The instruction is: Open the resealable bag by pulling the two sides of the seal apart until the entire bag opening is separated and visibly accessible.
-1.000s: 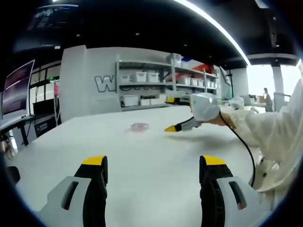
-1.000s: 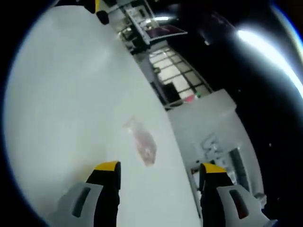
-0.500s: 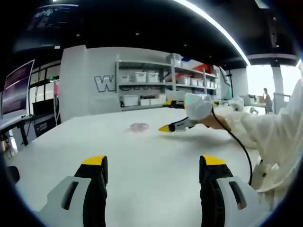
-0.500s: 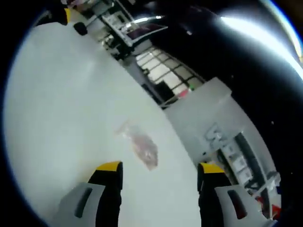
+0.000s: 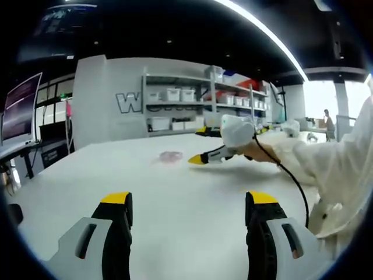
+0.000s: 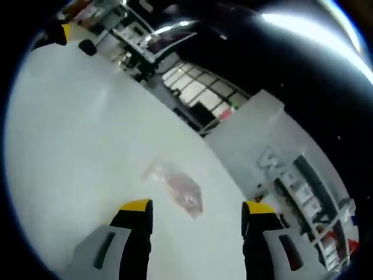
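Right gripper view: your right tongs (image 6: 192, 213) stand wide, the bag (image 6: 176, 188) just ahead between the tips, long axis slanting across. Left tongs (image 5: 189, 204), also wide, sit well back on the tabletop (image 5: 175, 198); the right hand is nearer.

White table (image 5: 175, 192), a clear bag (image 6: 178, 188) tinted pink, grey-black left gripper (image 5: 189, 201) tipped yellow, right gripper (image 6: 195, 207) matching.

Surface (image 5: 175, 198): white, smooth, matt, with a faint sheen seen in the right gripper view. Resealable bag (image 6: 178, 188): thin clear plastic film, pinkish, slightly crinkled. Left tongs (image 5: 189, 233): grey moulded plastic jaws, black inner faces, yellow tips, all matt. Right tongs (image 6: 195, 233): same grey, black and yellow finish; white glossy plastic housing seen in the left gripper view. Sleeve (image 5: 326, 169): white woven cloth, matt, creased.
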A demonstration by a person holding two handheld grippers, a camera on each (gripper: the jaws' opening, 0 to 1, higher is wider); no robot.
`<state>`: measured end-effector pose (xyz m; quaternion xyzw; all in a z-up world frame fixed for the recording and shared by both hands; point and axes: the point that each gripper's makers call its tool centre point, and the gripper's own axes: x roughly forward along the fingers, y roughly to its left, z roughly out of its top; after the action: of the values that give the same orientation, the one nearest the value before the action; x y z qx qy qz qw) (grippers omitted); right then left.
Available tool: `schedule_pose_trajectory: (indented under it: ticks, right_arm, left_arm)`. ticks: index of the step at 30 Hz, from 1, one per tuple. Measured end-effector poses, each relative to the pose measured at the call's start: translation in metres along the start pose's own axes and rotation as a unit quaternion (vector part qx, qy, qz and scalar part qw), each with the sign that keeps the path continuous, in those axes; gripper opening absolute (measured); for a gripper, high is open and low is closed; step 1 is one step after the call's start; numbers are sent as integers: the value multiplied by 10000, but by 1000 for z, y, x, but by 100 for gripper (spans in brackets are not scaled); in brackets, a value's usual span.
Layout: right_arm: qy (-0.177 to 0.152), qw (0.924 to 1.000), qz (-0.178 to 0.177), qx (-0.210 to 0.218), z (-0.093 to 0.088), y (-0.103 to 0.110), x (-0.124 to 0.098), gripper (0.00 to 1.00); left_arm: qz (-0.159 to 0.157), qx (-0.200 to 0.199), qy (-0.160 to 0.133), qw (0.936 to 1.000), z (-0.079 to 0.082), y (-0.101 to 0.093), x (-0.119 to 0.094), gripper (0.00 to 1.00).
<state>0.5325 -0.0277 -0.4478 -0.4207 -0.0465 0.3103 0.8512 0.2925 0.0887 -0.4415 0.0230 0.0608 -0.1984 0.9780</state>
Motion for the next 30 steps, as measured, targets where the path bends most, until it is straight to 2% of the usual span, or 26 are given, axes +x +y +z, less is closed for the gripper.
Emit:
schedule_pose_trajectory:
  ticks: [5, 10, 14, 17, 23, 30]
  right_arm:
    - [-27, 9996, 68, 267, 0, 5, 1, 61]
    - [41, 9990, 47, 452, -5, 4, 5, 60]
    - [78, 9966, 46, 815, -9, 3, 10, 60]
    - [111, 9957, 34, 919, -11, 2, 15, 59]
    - [150, 9871, -1, 1594, -18, 1, 19, 58]
    - [249, 9868, -35, 1601, -24, 0, 22, 57]
  left_arm:
    - [24, -8, -9, 10000, 1, 2, -1, 79]
    - [21, 7, -13, 10000, 1, 2, 0, 79]
    - [9, 18, -9, 10000, 2, 1, 0, 79]
    - [10, 12, -9, 10000, 2, 2, 0, 79]
    - [36, 2, -13, 10000, 1, 4, 0, 79]
    - [30, 12, -24, 10000, 2, 3, 0, 79]
